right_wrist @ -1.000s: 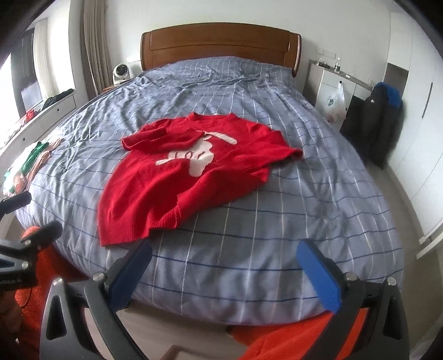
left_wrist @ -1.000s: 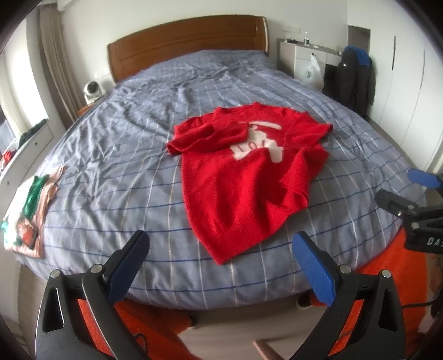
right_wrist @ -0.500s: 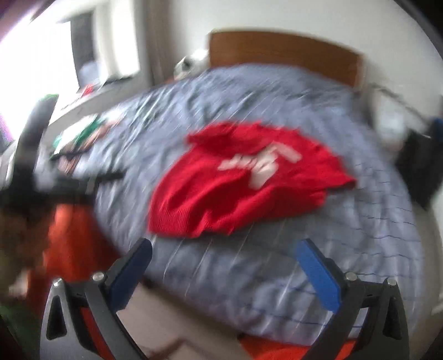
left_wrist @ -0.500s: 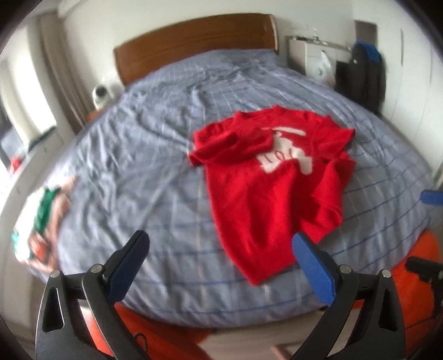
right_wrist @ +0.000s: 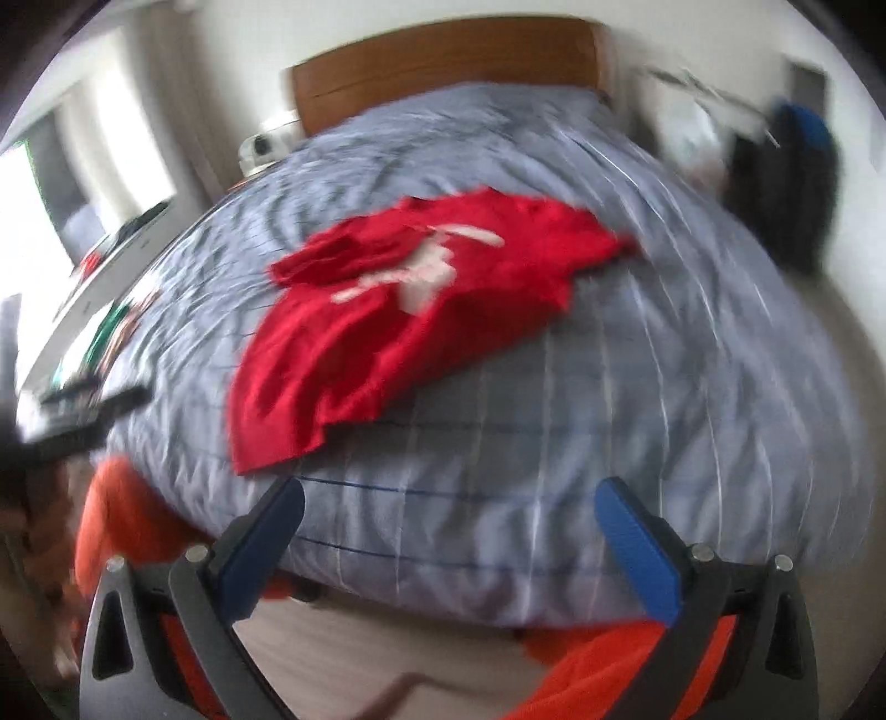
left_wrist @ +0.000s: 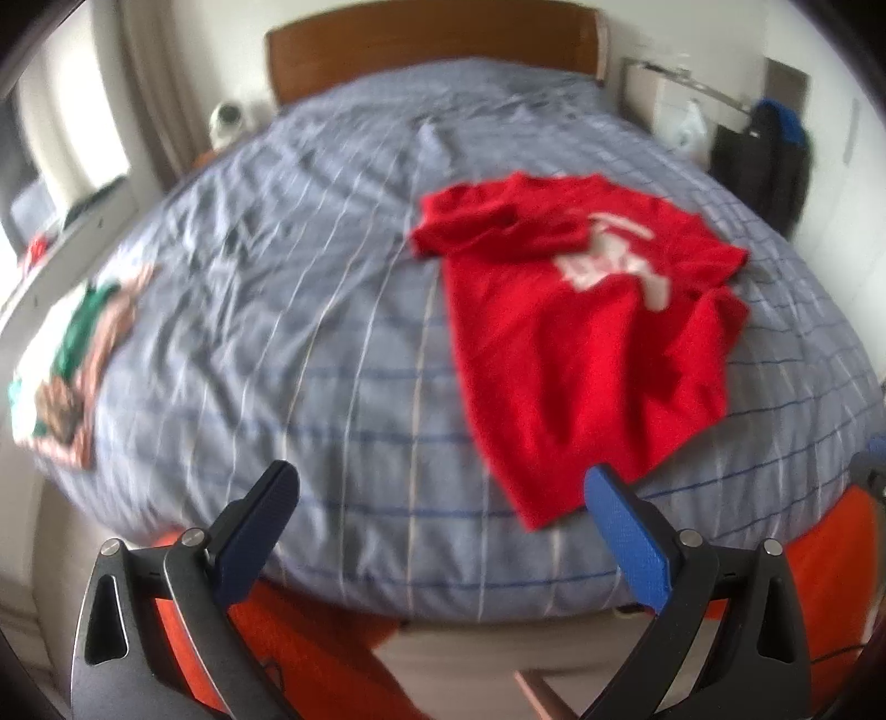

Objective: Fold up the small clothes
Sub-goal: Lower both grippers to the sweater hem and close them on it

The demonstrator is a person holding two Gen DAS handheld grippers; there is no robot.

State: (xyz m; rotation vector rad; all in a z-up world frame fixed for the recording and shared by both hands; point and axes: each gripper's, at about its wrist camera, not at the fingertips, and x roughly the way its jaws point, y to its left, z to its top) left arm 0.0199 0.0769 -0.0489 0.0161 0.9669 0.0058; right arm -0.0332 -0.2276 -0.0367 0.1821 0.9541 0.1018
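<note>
A red knit sweater [left_wrist: 581, 332] with a white print lies spread on the bed, its left sleeve folded over the chest and its hem toward me. It also shows in the right wrist view [right_wrist: 398, 315]. My left gripper [left_wrist: 440, 487] is open and empty, off the foot of the bed, left of the sweater's hem. My right gripper [right_wrist: 451, 498] is open and empty, off the foot of the bed, below and right of the hem. Both views are blurred.
The bed [left_wrist: 310, 310] has a grey-blue checked cover and a wooden headboard [left_wrist: 432, 39]. A stack of folded clothes [left_wrist: 72, 360] lies at its left edge. A dark jacket [left_wrist: 769, 160] hangs at the right. Orange fabric [left_wrist: 288, 637] is below the bed edge.
Both cameras have swung left, so the sweater sits further right in the left view. The grippers stay open and empty. The sweater has not moved on the bed.
</note>
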